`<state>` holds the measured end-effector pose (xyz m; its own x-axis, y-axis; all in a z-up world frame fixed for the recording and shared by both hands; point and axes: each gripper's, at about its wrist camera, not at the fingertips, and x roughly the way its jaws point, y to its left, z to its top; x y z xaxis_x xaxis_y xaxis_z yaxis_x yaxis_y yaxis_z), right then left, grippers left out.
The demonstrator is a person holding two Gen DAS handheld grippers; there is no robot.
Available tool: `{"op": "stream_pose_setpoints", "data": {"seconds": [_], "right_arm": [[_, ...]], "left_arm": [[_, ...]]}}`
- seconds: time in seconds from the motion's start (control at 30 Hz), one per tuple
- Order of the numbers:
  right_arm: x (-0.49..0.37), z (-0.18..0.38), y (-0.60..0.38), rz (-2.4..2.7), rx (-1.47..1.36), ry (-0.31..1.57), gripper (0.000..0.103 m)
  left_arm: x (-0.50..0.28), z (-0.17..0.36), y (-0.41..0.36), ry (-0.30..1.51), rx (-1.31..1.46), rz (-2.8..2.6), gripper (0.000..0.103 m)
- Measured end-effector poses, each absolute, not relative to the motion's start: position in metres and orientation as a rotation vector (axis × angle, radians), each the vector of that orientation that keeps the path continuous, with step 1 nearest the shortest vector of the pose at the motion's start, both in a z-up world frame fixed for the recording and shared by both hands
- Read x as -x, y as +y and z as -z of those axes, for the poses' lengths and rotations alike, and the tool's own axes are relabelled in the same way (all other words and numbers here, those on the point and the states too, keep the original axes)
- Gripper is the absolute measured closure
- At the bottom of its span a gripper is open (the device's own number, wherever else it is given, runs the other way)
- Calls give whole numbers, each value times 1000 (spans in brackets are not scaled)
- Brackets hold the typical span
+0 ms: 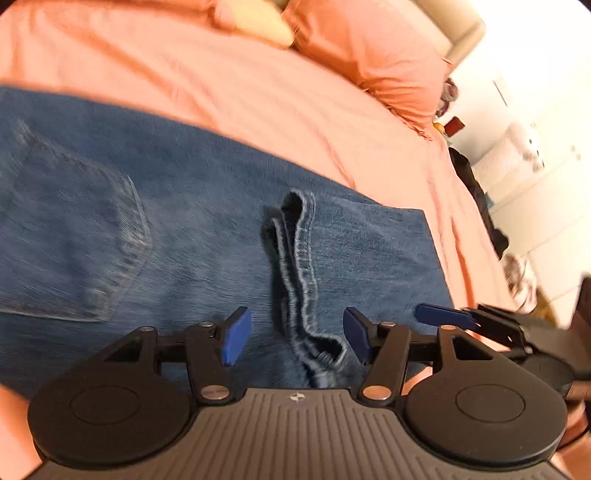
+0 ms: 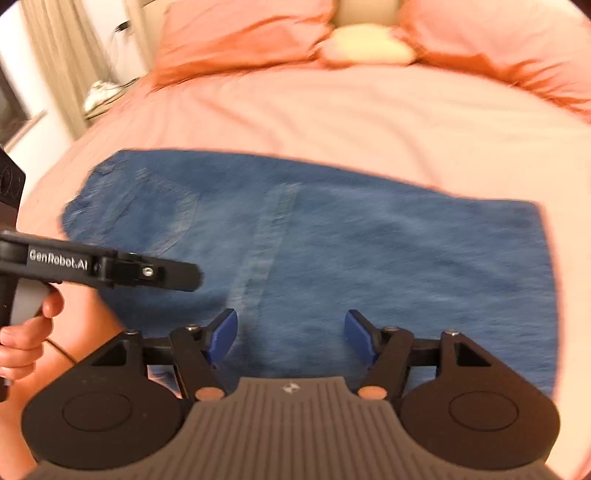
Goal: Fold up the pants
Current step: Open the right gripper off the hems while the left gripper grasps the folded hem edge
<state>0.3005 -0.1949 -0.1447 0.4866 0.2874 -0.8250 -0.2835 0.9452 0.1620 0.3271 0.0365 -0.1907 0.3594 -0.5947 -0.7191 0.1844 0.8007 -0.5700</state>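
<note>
Blue denim pants (image 1: 177, 206) lie folded flat on a salmon-pink bed sheet (image 1: 258, 92); a back pocket (image 1: 74, 240) shows at the left and a hem edge (image 1: 299, 266) stands up in a ridge near the middle. My left gripper (image 1: 295, 336) is open just above the denim, straddling that ridge. My right gripper (image 2: 291, 336) is open over the pants (image 2: 369, 251), empty. The left gripper also shows in the right wrist view (image 2: 173, 275), held by a hand at the left. The right gripper's blue fingertip (image 1: 443, 315) shows at the right of the left wrist view.
Salmon pillows (image 2: 240, 33) and a cream cushion (image 2: 369, 48) lie at the head of the bed. A curtain (image 2: 55, 55) and a bedside surface with small items (image 2: 99, 92) stand at the left. White furniture (image 1: 535, 166) and dark clothing (image 1: 472, 184) lie beyond the bed's right edge.
</note>
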Motion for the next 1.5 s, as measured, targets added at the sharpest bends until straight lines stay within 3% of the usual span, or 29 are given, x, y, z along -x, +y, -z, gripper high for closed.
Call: {"op": "stream_pose_setpoints", "data": {"seconds": [0.3, 0.37, 0.43, 0.63, 0.73, 0.87, 0.93, 1.07, 1.13, 1.27, 1.3, 1.33, 1.5], "right_arm": [[-289, 170, -251, -215, -18, 966, 44], [-289, 176, -258, -205, -28, 963, 44], [-287, 180, -266, -188, -22, 952, 44], [-281, 182, -284, -152, -1, 889, 44], [-278, 182, -295, -138, -3, 877, 44], [-274, 184, -309, -123, -48, 899, 44], [-272, 186, -312, -121, -53, 909, 44], [-269, 186, -314, -134, -29, 931, 46], [-270, 184, -314, -136, 1, 951, 59], [-270, 168, -329, -111, -24, 927, 75], [-271, 165, -335, -89, -33, 916, 88], [-273, 164, -340, -67, -39, 909, 93], [-276, 182, -356, -12, -100, 949, 99]], "left_arm": [[-353, 235, 15, 1178, 600, 511, 37], [-355, 237, 10, 1179, 592, 523, 51], [-356, 232, 6, 1169, 541, 497, 77], [-318, 146, -30, 823, 183, 611, 91], [-308, 123, -44, 755, 61, 639, 91], [-318, 157, -58, 809, -136, 544, 91], [-337, 187, -53, 956, -56, 513, 91], [-354, 213, -38, 1058, 107, 470, 86], [-358, 217, -40, 1068, 100, 468, 82], [-360, 209, -49, 1069, 47, 462, 79], [-360, 207, -52, 1057, 19, 458, 76], [-358, 203, -54, 1046, -6, 457, 76], [-355, 211, -55, 1062, -58, 456, 76]]}}
